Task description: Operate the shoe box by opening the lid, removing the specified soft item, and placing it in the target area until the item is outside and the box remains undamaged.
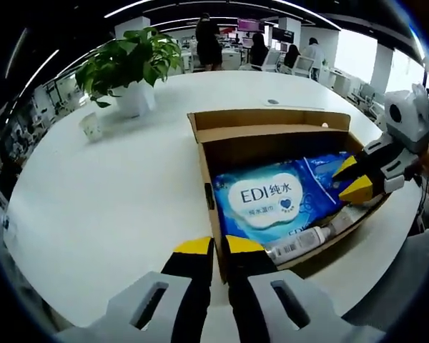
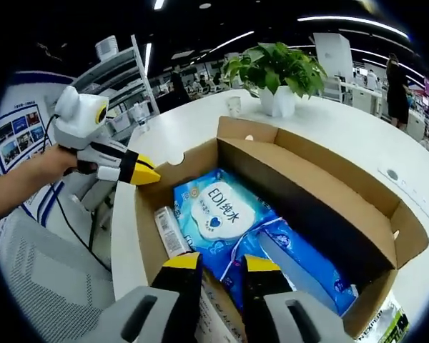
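Observation:
An open cardboard shoe box [image 1: 272, 139] [image 2: 311, 179] lies on a round white table, its lid folded back. Inside lies a blue wipes pack [image 1: 272, 204] [image 2: 218, 211] with a white "EDI" label, and a second blue pack [image 2: 307, 261] sits beside it. My left gripper [image 1: 219, 246] [image 2: 151, 175] is shut on the box's near corner wall. My right gripper [image 2: 222, 263] [image 1: 349, 179] is inside the box, its jaws closed on the edge of the blue wipes pack.
A white barcoded tube [image 1: 300, 243] [image 2: 168, 232] lies along the box's wall. A potted plant [image 1: 132, 68] [image 2: 279, 71] and a small cup [image 1: 91, 127] [image 2: 234, 106] stand on the table [image 1: 114, 207] beyond the box. A grey mesh chair [image 2: 36, 275] is near the table's edge. People stand in the office behind.

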A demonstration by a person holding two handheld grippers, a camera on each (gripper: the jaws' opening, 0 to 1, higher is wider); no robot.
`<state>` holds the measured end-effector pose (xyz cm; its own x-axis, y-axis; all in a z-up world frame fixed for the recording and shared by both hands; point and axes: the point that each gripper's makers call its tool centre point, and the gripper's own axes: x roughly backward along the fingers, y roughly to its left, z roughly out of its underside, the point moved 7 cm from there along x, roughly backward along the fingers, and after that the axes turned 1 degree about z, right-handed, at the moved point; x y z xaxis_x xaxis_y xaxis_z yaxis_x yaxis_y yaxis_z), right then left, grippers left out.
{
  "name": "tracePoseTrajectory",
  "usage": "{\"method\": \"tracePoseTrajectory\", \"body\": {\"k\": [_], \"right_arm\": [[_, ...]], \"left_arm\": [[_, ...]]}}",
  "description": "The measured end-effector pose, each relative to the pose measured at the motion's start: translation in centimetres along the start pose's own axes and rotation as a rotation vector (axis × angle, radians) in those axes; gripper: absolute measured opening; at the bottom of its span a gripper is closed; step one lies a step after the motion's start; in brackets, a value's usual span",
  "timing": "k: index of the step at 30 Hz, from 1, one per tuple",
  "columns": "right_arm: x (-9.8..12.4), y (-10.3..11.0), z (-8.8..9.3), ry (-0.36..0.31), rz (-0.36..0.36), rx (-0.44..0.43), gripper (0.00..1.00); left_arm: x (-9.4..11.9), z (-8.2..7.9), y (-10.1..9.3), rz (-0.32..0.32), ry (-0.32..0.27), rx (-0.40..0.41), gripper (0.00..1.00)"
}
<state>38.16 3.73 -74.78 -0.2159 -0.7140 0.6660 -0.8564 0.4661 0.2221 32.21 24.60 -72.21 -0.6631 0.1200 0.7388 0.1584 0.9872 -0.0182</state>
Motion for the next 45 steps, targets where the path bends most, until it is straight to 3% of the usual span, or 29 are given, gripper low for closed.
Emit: {"method": "tracePoseTrajectory", "body": {"k": [7,19,33,37,40,45], "right_arm": [[-0.9,-0.3,0.2,0.035,0.004,-0.016,0.17],[-0.5,0.0,-0.3,0.023,-0.016,-0.026,0.12],[-2.5,0.0,-0.1,0.051,-0.024,-0.062,0.13],[-3.0,-0.2,-0.3,0.065,-0.007,-0.061,0.09],[-3.2,-0.6,-0.3,0.080,0.034,-0.036,0.00],[-3.0,-0.5,-0.5,0.074,0.041,-0.029,0.00]], "left_arm": [[0.0,0.0,0.0,-0.002,-0.004,0.010,0.04],[-0.1,0.1,0.1,-0.006,-0.006,0.016,0.04],[-0.1,0.1,0.1,-0.009,-0.005,0.024,0.03],[-0.2,0.2,0.0,-0.010,-0.004,0.027,0.03],[-0.2,0.1,0.0,-0.013,-0.003,0.027,0.03],[-0.2,0.1,-0.1,-0.017,-0.002,0.020,0.03]]}}
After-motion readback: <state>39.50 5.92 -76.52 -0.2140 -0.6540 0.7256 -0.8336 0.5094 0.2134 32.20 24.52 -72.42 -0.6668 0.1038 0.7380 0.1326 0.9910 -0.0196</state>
